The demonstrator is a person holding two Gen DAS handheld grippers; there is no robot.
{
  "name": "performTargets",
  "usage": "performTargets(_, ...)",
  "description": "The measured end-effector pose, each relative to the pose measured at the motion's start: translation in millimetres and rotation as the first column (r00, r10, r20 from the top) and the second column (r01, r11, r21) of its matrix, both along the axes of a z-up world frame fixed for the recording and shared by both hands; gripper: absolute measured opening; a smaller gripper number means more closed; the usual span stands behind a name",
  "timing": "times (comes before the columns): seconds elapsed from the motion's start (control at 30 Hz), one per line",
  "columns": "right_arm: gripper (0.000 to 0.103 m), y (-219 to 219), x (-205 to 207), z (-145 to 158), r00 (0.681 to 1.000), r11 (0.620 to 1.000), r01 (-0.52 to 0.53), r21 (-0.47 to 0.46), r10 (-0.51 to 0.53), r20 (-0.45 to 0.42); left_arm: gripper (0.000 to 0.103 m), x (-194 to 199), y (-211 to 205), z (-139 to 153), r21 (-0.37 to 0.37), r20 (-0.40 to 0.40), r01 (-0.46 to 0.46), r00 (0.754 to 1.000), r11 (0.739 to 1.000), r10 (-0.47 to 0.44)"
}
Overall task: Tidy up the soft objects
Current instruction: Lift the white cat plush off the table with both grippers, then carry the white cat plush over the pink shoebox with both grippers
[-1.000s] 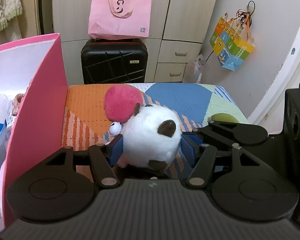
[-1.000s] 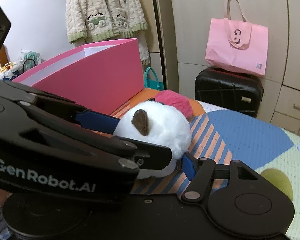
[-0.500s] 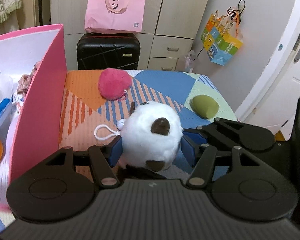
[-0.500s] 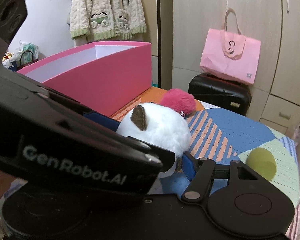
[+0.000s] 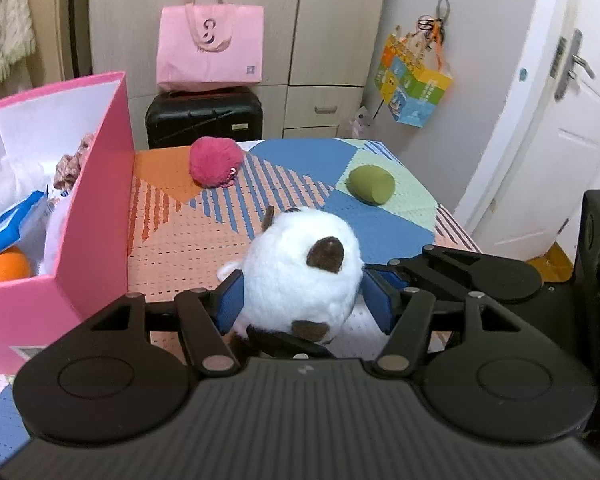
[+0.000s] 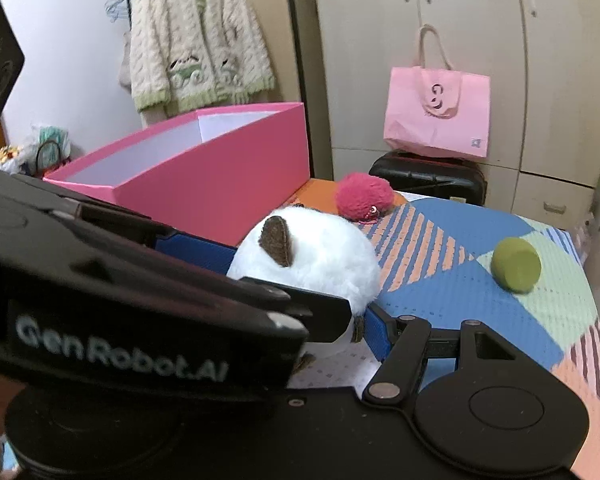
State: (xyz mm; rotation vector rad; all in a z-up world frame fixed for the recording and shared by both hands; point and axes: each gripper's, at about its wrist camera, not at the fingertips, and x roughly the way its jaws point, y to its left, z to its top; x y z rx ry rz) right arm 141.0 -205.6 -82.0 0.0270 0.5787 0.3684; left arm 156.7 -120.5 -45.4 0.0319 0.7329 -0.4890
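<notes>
Left gripper (image 5: pixel 304 300): our blue pads press both sides of the white plush (image 5: pixel 300 272). We squeeze its middle so it cannot slip out.
Right gripper (image 6: pixel 300 280): it seems to hold the same plush (image 6: pixel 312 260) too, but the left tool hides one pad, so we cannot be sure.
Plush: it is up off the mat (image 5: pixel 180 256), between both tools, near the pink box (image 5: pixel 88 208).
Box: it already has soft things inside. We think the plush goes there next.
Still out: the pink pom-pom (image 5: pixel 216 160) and the green lump (image 5: pixel 370 184) sit on the mat, well apart.
Care: the box wall is tall, so we must lift over it.
</notes>
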Motion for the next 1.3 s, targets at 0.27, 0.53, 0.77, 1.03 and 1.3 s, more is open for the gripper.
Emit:
performTargets(0.27,0.071,8,-30,8,1.000,0.999,0.004,-0.039,-0.003,0.024,0.061,-24,14,7,-0.027,0.007,0.087,0.996,0.996,-0.087)
performTargets(0.53,0.071,18,-52,14,1.000,1.000,-0.003,0.006,0.003,0.012,0.061,-42,35,13,-0.048,-0.022,0.144,0.989,0.988,-0.146)
performTargets(0.77,0.071,29,-65,31,0.999,0.997,-0.047,0.060,0.047,-0.005,0.061,-61,56,31,-0.050,-0.035,0.148,0.988,0.988,-0.150)
performTargets(1.03,0.071,41,-71,67,0.984,0.978,-0.167,0.123,0.173,-0.035,0.061,-82,89,70,-0.066,-0.041,0.136,0.990,0.989,-0.139)
performTargets(1.3,0.071,67,-66,112,0.969,0.964,-0.247,0.095,0.245,0.030,0.062,-87,119,110,-0.087,0.030,0.068,0.997,0.994,-0.066)
